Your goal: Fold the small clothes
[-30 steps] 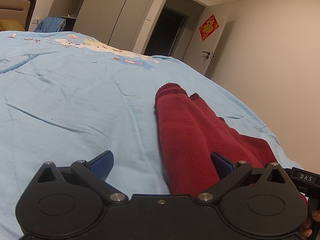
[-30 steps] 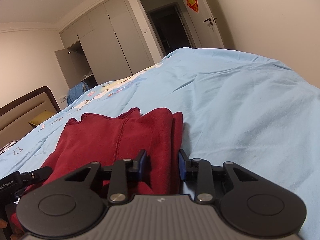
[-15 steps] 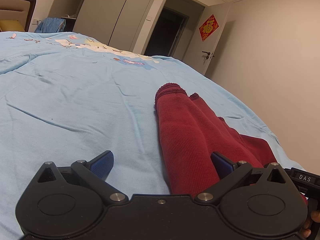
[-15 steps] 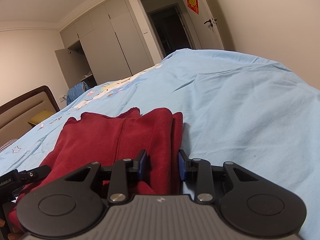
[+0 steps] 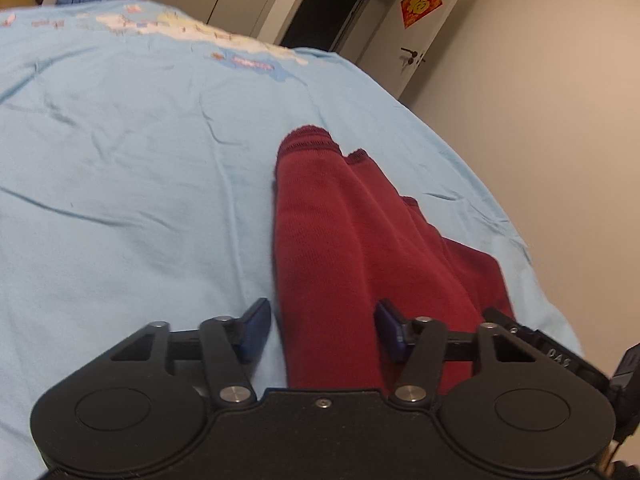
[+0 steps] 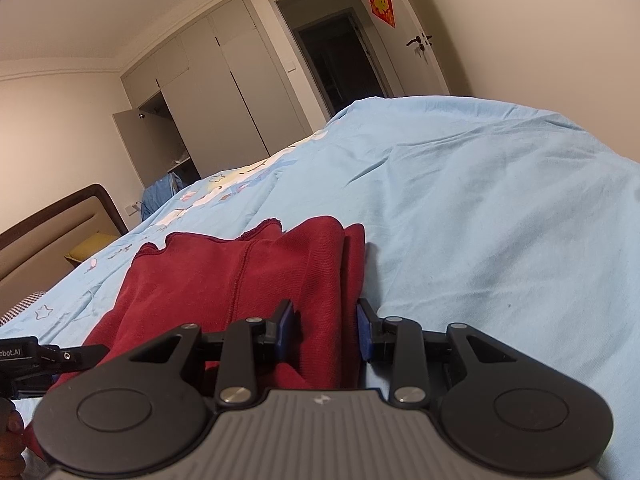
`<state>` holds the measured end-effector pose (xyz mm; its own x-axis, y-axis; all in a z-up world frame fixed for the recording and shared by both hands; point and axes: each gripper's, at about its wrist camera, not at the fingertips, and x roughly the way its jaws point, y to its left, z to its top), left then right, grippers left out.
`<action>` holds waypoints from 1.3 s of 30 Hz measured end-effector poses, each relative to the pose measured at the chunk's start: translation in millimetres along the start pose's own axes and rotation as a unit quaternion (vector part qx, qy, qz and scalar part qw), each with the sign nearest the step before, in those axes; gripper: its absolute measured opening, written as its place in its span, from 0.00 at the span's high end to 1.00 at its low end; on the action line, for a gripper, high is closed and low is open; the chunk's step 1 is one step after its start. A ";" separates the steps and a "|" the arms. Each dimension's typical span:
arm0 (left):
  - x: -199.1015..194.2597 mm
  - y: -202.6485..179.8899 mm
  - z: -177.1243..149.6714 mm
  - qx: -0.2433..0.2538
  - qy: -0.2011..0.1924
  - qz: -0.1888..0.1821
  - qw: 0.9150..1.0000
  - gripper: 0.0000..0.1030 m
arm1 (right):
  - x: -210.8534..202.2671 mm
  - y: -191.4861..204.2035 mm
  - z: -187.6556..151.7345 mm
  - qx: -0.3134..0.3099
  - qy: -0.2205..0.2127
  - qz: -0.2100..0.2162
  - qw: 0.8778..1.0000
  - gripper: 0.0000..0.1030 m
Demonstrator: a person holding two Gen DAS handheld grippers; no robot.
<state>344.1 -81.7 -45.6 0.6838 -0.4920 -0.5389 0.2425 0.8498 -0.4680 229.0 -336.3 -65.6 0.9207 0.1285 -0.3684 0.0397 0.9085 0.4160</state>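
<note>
My left gripper (image 5: pixel 322 330) sits low over the bed covered in a light blue sheet (image 5: pixel 120 168), its blue-padded fingers (image 5: pixel 256 326) spread apart. The dark red knitted garment (image 5: pixel 332 248) lies between them as a long folded band running away from me toward the far edge of the bed. One pad stands clear of the cloth on the sheet side; the other pad lies against or just over the red fabric, and I cannot tell whether it presses on it. The band's ribbed hem is the end farthest from me.

My right gripper (image 6: pixel 326 328) has its fingers drawn close on a raised fold of the same dark red knitted garment (image 6: pixel 224 276); both blue pads touch the cloth, pinching the thick folded edge between them. The rest of the garment spreads flat to the left of that fold, with a stitched seam running along it and a scalloped hem at its far end. Bare sheet (image 6: pixel 480 208) lies to the right of the fold.

In the right wrist view the other gripper's black body shows at the left edge, beside the garment's near end.
</note>
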 end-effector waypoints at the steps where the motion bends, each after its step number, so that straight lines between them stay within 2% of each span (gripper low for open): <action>1: -0.8 1.2 -0.8 -0.010 0.000 -0.003 1.000 0.53 | -0.1 -0.3 0.0 0.003 0.000 0.002 1.000 0.64; 5: -5.4 -1.3 -5.2 -0.019 -0.019 0.004 1.000 0.62 | -0.3 0.2 0.4 0.002 0.001 0.003 1.000 0.66; 7: -9.2 -13.0 -5.2 0.005 -0.026 0.018 0.999 0.67 | -1.2 2.6 4.4 -0.001 0.005 0.010 1.000 0.78; 8: -11.4 -18.6 -3.3 0.022 -0.030 0.023 0.999 0.68 | -3.6 6.2 8.0 -0.006 0.003 0.008 1.000 0.81; 13: -26.7 -36.3 10.2 0.090 -0.051 0.028 0.994 0.71 | -15.4 45.7 21.7 -0.066 -0.033 0.011 0.997 0.84; 17: -48.4 -39.0 22.3 0.147 -0.086 0.064 0.983 0.71 | -13.0 82.7 27.6 -0.097 -0.048 0.036 0.993 0.85; 20: -71.4 -26.2 34.3 0.162 -0.121 0.095 0.975 0.71 | -2.4 110.4 27.5 -0.108 -0.056 0.062 0.991 0.85; 25: -98.8 12.3 52.7 0.152 -0.142 0.154 0.966 0.71 | 34.2 156.0 25.8 -0.098 -0.039 0.106 0.989 0.85; 28: -104.1 41.2 58.0 0.128 -0.132 0.183 0.966 0.71 | 63.8 180.2 16.6 -0.116 -0.013 0.117 0.986 0.85; 30: -101.8 61.2 58.3 0.107 -0.115 0.193 0.968 0.71 | 82.2 188.8 7.1 -0.118 0.009 0.117 0.986 0.85; 33: -94.4 93.2 49.6 0.061 -0.086 0.195 0.975 0.70 | 97.2 186.7 -4.6 -0.115 0.024 0.097 0.988 0.85; 35: -91.1 107.7 42.5 0.036 -0.083 0.185 0.979 0.67 | 103.0 170.6 -8.6 -0.080 0.040 0.103 0.991 0.82; 37: -91.0 118.2 32.7 0.021 -0.092 0.174 0.980 0.60 | 107.4 155.1 -10.0 -0.052 0.055 0.104 0.992 0.70; 39: -91.6 124.9 28.5 0.019 -0.098 0.172 0.980 0.54 | 108.7 146.8 -10.9 -0.038 0.061 0.109 0.991 0.67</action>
<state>331.3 74.9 -34.8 0.8479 -0.1329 -0.5132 -0.0026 0.9670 -0.2547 330.7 -184.7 -53.6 0.8502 0.3685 -0.3760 -0.1891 0.8803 0.4351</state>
